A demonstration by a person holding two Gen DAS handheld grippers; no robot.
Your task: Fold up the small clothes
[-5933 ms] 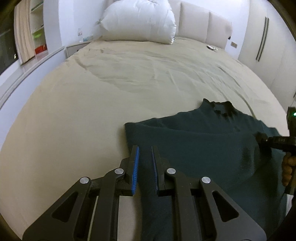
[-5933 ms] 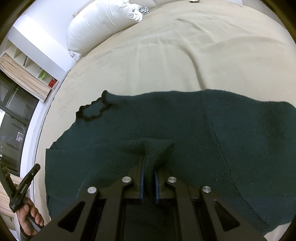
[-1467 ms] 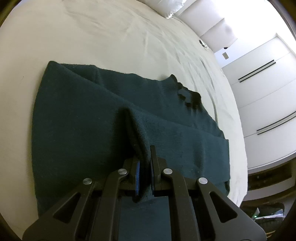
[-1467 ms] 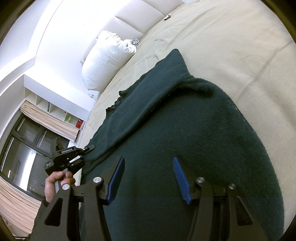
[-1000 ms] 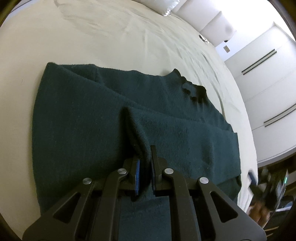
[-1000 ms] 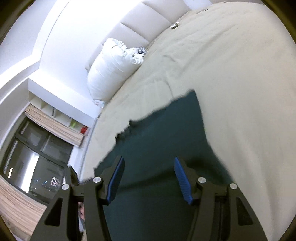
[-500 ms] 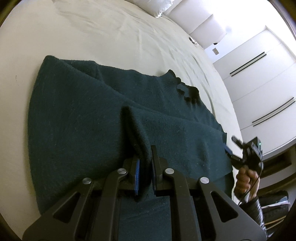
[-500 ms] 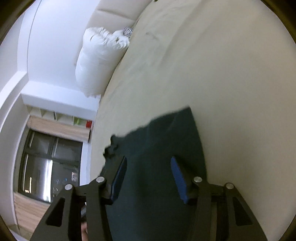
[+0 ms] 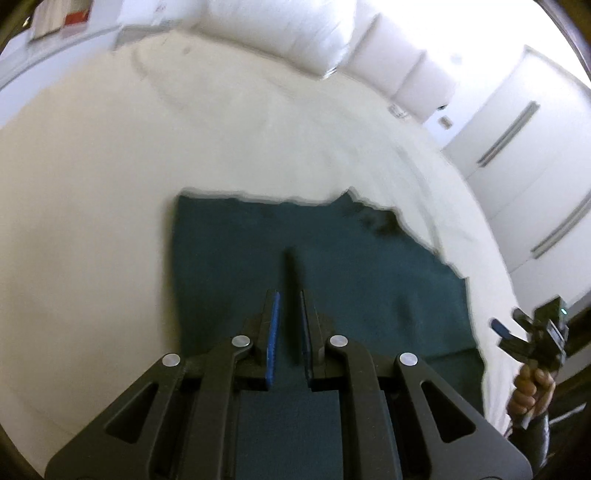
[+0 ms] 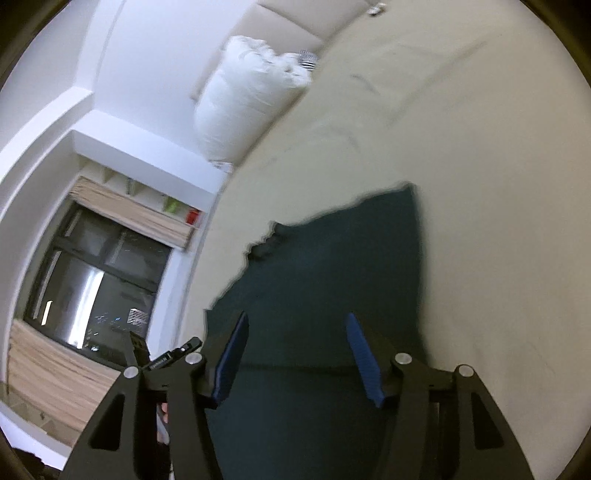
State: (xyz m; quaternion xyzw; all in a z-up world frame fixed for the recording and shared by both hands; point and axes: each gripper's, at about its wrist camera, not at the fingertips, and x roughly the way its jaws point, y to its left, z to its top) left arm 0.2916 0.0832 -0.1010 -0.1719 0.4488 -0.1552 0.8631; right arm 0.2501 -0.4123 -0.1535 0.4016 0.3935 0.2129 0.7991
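A dark green knit sweater [image 9: 332, 266] lies folded on the beige bed [image 9: 110, 192]; it also shows in the right wrist view [image 10: 332, 280]. Its neck opening [image 9: 380, 221] lies at the far right edge. My left gripper [image 9: 288, 295] hovers above the sweater's near part with its jaws slightly apart and nothing visibly between them. A thin ridge of fabric [image 9: 291, 262] stands just beyond its tips. My right gripper [image 10: 295, 321] is wide open and empty above the sweater's near edge; it also shows at the right in the left wrist view [image 9: 532, 332].
A white pillow [image 9: 288, 33] and padded headboard [image 9: 402, 74] stand at the far end of the bed. White wardrobe doors [image 9: 524, 122] are at the right. A dark window [image 10: 92, 288] and shelves [image 10: 147, 199] are left of the bed.
My left gripper has let go of the sweater fold and lifted back from it. My right gripper has stayed open and pulled back from the sweater.
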